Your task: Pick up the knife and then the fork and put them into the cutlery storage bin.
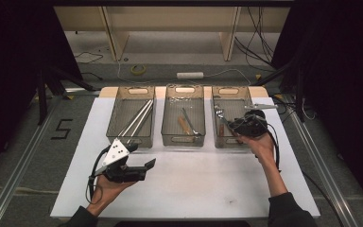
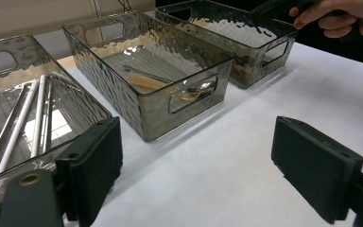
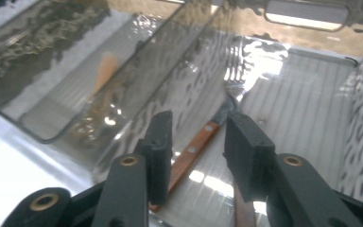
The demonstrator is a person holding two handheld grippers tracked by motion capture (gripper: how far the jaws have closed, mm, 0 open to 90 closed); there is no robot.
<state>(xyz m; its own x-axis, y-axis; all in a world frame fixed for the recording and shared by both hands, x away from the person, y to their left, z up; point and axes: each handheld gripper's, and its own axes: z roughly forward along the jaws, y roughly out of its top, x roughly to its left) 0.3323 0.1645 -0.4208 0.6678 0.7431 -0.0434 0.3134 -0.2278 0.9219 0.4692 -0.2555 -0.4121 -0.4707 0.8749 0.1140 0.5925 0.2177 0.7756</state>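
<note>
Three clear bins stand in a row at the table's far side. In the right bin [image 1: 230,90] lies a fork with a wooden handle [image 3: 194,150], its tines [image 1: 218,112] toward the back. My right gripper [image 1: 236,125] reaches into this bin from the front. Its jaws stand open just above the fork's handle [image 3: 196,130], with no pad pressing on it. A second brown handle [image 3: 244,213] shows beside the right jaw. My left gripper [image 1: 145,170] hovers over the white table in front of the left bin, jaws wide open [image 2: 196,156] with nothing between them.
The left bin [image 1: 130,138] holds long metal rods [image 2: 28,113]. The middle bin [image 1: 183,140] holds a wooden-handled spoon [image 2: 184,91]. A white table top [image 1: 198,184] spreads in front of the bins. Beyond the table lie cables, a tape roll [image 1: 138,69] and shelf legs.
</note>
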